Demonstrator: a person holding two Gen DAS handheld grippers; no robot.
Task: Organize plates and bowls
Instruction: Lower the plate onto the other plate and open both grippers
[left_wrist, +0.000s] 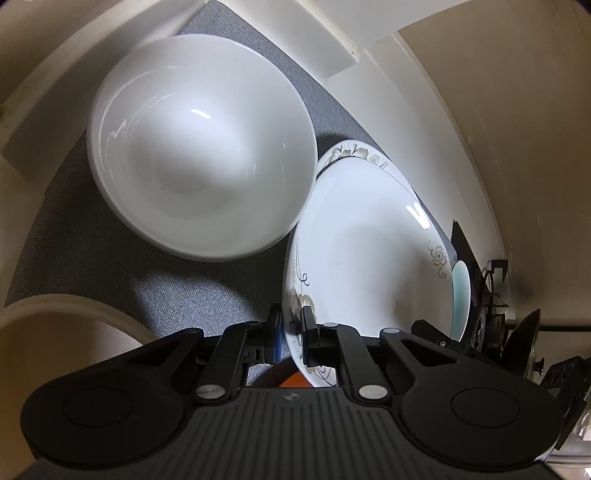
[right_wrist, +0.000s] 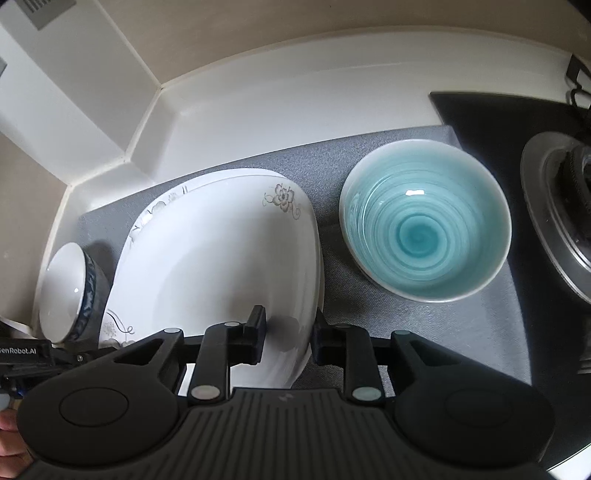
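Note:
A white floral plate (left_wrist: 362, 266) is pinched at its near rim by my left gripper (left_wrist: 293, 332), which is shut on it; a second floral plate (left_wrist: 347, 153) lies under it. In the right wrist view the same floral plate (right_wrist: 221, 251) sits between the spread fingers of my right gripper (right_wrist: 290, 332), which stands open around its right rim. A large white bowl (left_wrist: 199, 147) stands to the left on the grey mat (left_wrist: 110, 266). A teal bowl (right_wrist: 424, 225) stands to the right of the plate; its edge shows in the left wrist view (left_wrist: 461, 295).
A small blue-patterned bowl (right_wrist: 70, 288) is at the plate's left, near my left gripper body. A black stove top with a burner (right_wrist: 554, 218) lies right. The cream backsplash wall (right_wrist: 295, 92) bounds the grey mat (right_wrist: 443, 325) behind.

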